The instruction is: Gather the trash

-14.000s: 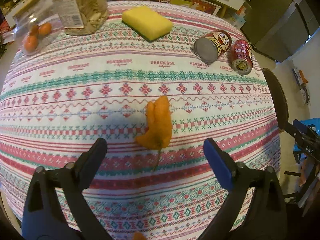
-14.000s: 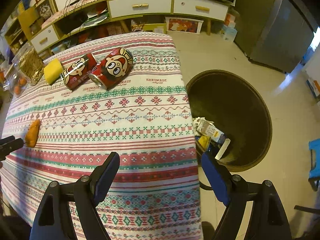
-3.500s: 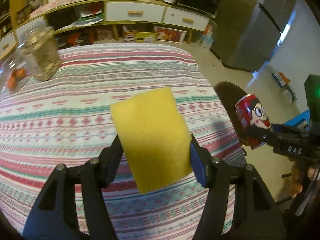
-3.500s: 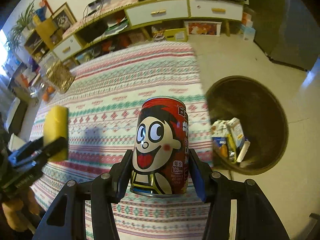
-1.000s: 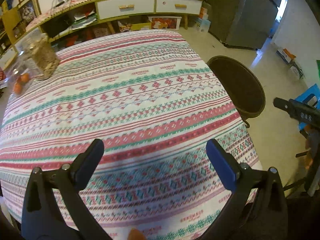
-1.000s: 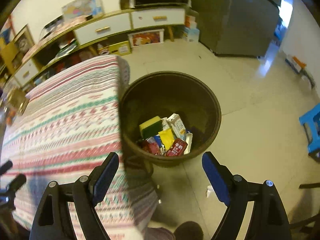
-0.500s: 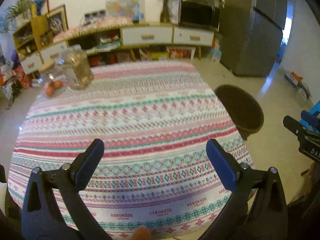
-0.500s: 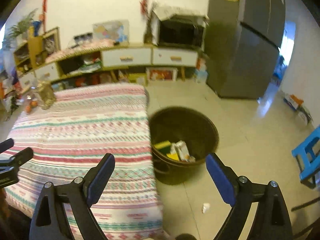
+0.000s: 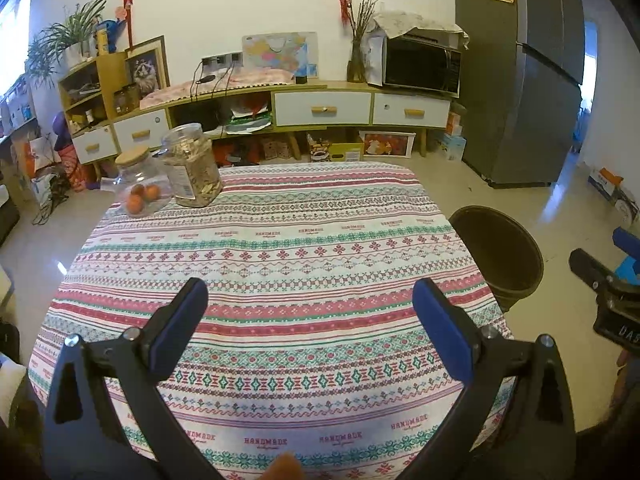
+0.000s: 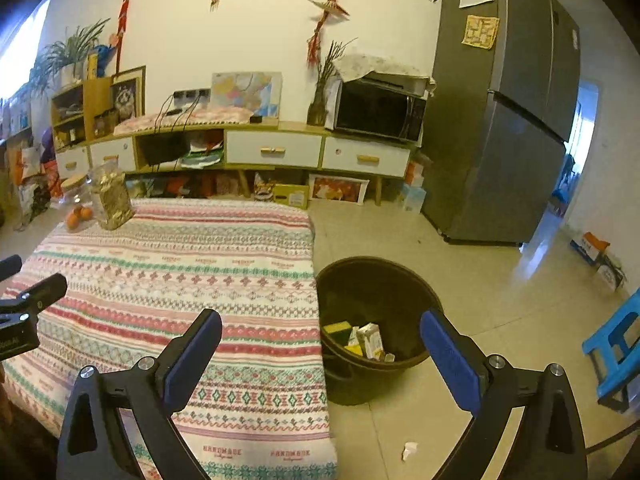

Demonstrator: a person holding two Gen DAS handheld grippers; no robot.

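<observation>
A dark round trash bin (image 10: 416, 300) stands on the floor at the right of the table and holds the yellow sponge (image 10: 337, 327), a carton (image 10: 370, 340) and other trash. The bin also shows in the left wrist view (image 9: 500, 256). The table's patterned cloth (image 9: 272, 264) carries no trash. My left gripper (image 9: 310, 300) is open and empty above the table's near part. My right gripper (image 10: 320, 330) is open and empty, held back from the bin and the table's right edge.
A jar of snacks (image 9: 192, 170) and a lidded glass jar with oranges (image 9: 140, 188) stand at the table's far left corner. A low cabinet (image 9: 320, 108) and a grey fridge (image 9: 536, 80) line the far wall. A blue stool (image 10: 616, 344) stands right. A paper scrap (image 10: 409, 449) lies on the floor.
Both grippers have pulled back and tilted up, so more of the room shows. The sponge and the can, held 3.5 s ago, are no longer in the grippers.
</observation>
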